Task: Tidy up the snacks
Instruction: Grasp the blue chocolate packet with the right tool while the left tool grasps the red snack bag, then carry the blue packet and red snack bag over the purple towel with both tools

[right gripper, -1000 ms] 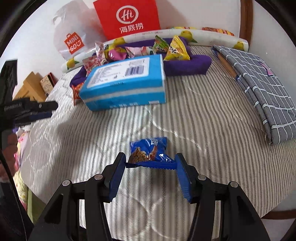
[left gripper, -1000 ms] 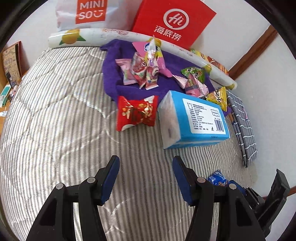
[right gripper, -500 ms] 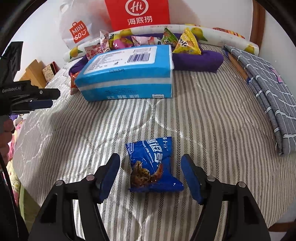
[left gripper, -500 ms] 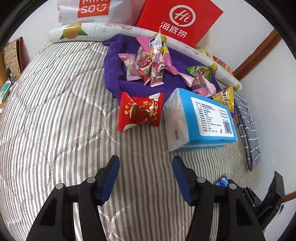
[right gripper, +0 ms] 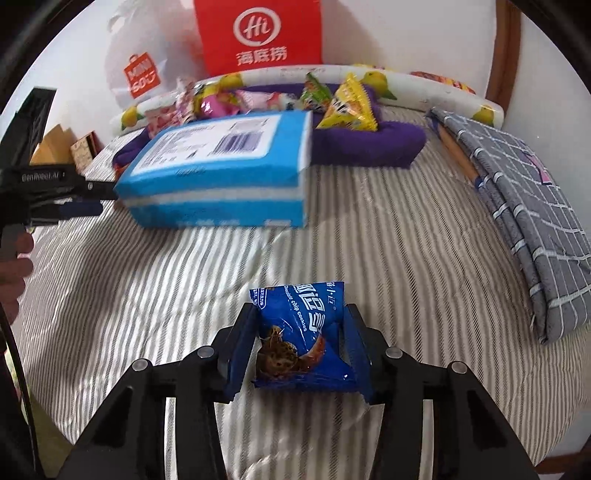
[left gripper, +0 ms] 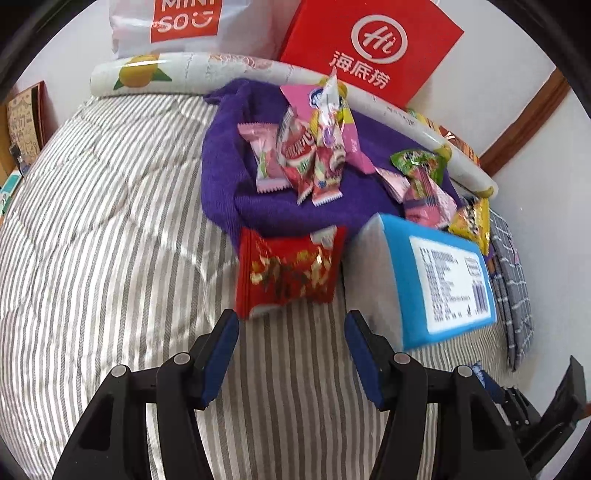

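The white plastic bag (left gripper: 166, 22) at the bed's far edge reads "MINISO" on an orange-red panel. The red box (left gripper: 373, 48) beside it bears a circled "Hi" logo over white Chinese characters. The blue cookie packet (right gripper: 303, 332) reads "Chocolate chip cookies". The left claw (right gripper: 48, 177) carries "GenRobot.AI".
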